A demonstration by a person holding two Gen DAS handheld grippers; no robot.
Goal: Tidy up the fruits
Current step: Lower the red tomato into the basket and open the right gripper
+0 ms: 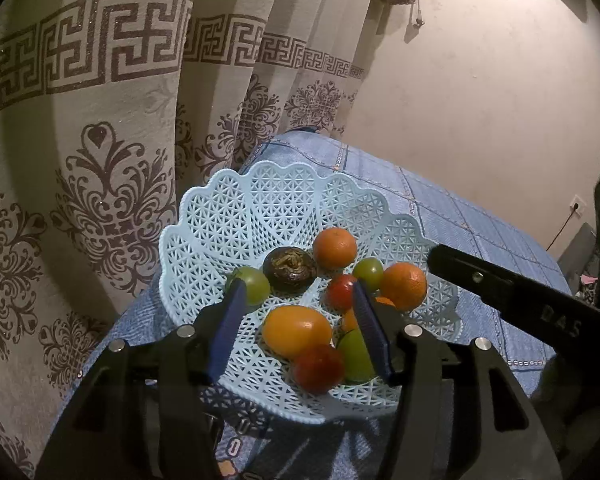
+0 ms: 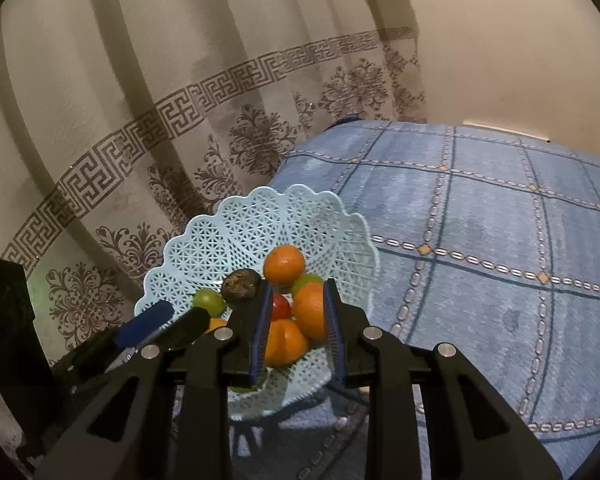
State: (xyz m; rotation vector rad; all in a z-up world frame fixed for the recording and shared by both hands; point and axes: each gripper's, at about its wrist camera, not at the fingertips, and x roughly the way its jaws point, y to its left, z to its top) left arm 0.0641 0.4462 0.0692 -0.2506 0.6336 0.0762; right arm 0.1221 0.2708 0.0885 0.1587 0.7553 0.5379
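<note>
Sitting on a blue checked bedspread (image 2: 480, 216) beside a patterned curtain (image 1: 80, 160), a pale blue lattice basket (image 1: 236, 208) holds all the fruit in view. From the left wrist view, a yellow-orange oval fruit (image 1: 297, 330) lies near the front of the basket, with a red fruit (image 1: 318, 368) just before it and a green one (image 1: 354, 354) to its right. Farther back are a dark brown fruit (image 1: 288, 269), a round orange (image 1: 335, 248), another orange (image 1: 404, 286), and two more green fruits, one by each blue pad. The left tool (image 1: 300, 328) hovers over the basket with its fingers spread wide, holding nothing. The right tool (image 2: 298, 328) also hangs above the basket, its fingers at a narrower gap framing an orange (image 2: 310, 310) and a red fruit (image 2: 280, 307); whether the pads touch either one cannot be told from these views.
</note>
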